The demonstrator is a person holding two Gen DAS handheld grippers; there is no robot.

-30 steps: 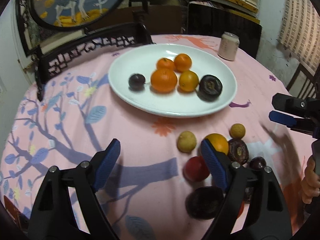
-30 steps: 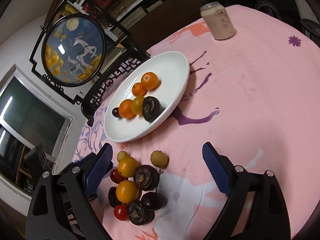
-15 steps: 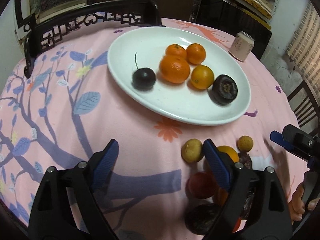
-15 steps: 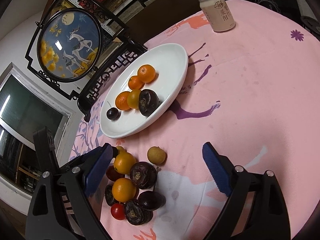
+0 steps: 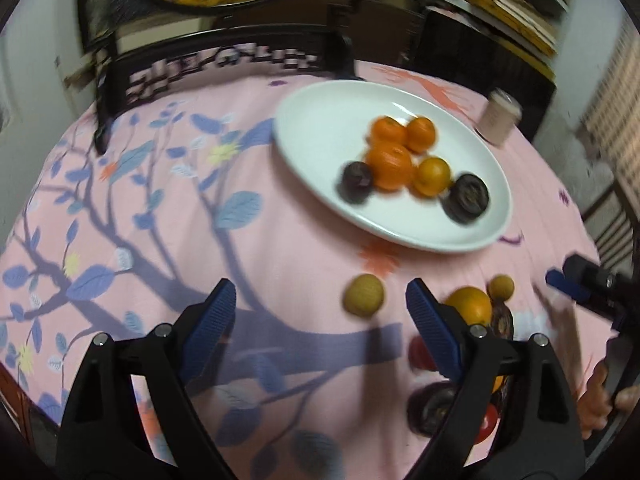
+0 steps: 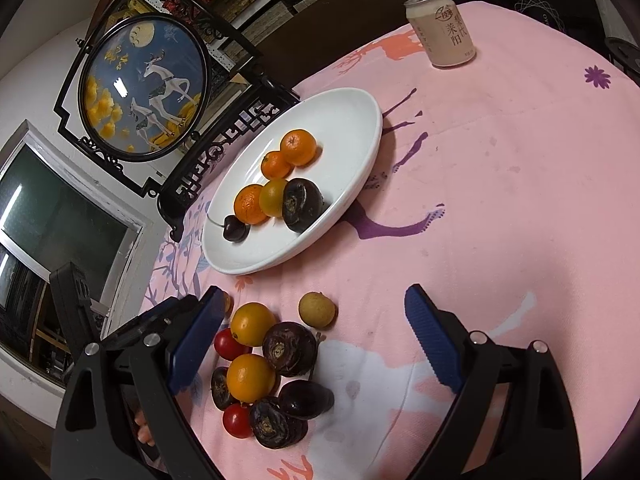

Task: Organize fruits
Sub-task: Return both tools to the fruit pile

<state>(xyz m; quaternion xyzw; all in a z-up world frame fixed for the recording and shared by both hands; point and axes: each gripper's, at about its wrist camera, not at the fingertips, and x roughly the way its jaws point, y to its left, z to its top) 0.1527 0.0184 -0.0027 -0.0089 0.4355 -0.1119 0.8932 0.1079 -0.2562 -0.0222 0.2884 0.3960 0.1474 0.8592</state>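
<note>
A white plate (image 5: 320, 120) (image 6: 348, 128) holds several oranges (image 5: 389, 166) (image 6: 298, 147), a dark cherry (image 5: 357, 176) (image 6: 235, 228) and a dark water chestnut (image 5: 467, 197) (image 6: 302, 204). A loose pile lies on the pink cloth: oranges (image 6: 253, 323), water chestnuts (image 6: 290, 348), red tomatoes (image 6: 237, 420) and a yellow longan (image 6: 317, 309) (image 5: 363, 295). My left gripper (image 5: 320, 320) is open and empty, left of the pile. My right gripper (image 6: 312, 340) is open and empty, above the pile.
A drink can (image 6: 440, 30) (image 5: 499, 116) stands at the table's far side. A dark carved frame with a round deer painting (image 6: 144, 84) stands behind the plate. The right gripper's fingertip (image 5: 568, 286) shows at the left view's right edge.
My left gripper has swung left and pulled back, so the plate now sits to the right in its view. My right gripper has come closer to the loose pile.
</note>
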